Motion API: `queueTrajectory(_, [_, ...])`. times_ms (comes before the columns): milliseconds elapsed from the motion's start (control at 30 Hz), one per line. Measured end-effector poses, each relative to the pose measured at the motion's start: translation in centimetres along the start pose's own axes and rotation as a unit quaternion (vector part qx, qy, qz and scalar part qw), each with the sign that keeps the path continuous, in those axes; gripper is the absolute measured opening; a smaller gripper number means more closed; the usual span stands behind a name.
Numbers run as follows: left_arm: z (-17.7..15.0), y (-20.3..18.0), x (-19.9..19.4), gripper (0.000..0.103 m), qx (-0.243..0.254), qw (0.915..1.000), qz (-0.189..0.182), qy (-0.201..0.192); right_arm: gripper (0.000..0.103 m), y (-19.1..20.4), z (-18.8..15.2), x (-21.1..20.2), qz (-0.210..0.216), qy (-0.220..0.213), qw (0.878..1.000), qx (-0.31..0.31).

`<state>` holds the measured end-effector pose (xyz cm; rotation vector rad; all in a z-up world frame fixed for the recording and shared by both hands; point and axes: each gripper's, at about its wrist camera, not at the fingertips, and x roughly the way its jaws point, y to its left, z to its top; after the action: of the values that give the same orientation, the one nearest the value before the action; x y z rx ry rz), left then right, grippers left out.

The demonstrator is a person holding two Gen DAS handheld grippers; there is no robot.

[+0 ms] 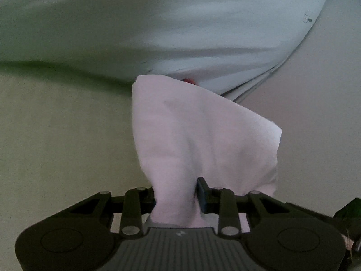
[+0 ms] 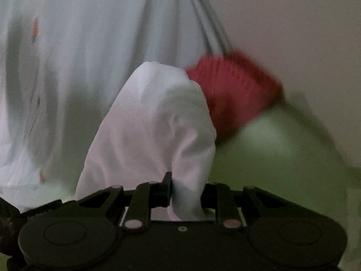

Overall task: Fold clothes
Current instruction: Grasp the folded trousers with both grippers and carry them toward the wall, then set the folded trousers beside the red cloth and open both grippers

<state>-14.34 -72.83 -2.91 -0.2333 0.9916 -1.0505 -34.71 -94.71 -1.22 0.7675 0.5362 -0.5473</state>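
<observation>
A white garment (image 1: 158,22) hangs stretched across the top of the left wrist view. A bunched corner of it (image 1: 203,135) rises from my left gripper (image 1: 176,194), which is shut on the cloth. A sliver of red trim (image 1: 188,80) peeks out behind the bunch. In the right wrist view the white garment (image 2: 90,45) drapes down the left side, with faint orange marks. My right gripper (image 2: 186,189) is shut on another bunched fold of it (image 2: 146,124). A red ribbed band (image 2: 234,90) shows blurred just behind that fold.
A pale green surface (image 1: 56,146) lies under the left gripper and also under the right one (image 2: 282,158). A plain beige area (image 1: 315,101) fills the right of the left wrist view and the upper right of the other (image 2: 293,22).
</observation>
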Motion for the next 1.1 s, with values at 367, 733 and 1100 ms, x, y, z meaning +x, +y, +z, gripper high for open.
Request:
queueTrajectory(367, [9.2, -1.8, 15.1, 0.049, 0.047, 0.9973, 0.055, -0.012, 0.046, -0.9, 13.0, 13.7, -0.119, -0.054, 0.985, -0.111])
queueTrajectory(733, [8.1, -1.1, 16.4, 0.068, 0.093, 0.9908, 0.097, -0.014, 0.064, -0.3, 9.7, 15.7, -0.192, -0.052, 0.969, -0.149])
queueTrajectory(1100, [2.6, -5.4, 3.2, 0.093, 0.200, 0.9722, 0.096, -0.075, 0.099, 5.0, 1.0, 2.0, -0.177, -0.122, 0.964, -0.157])
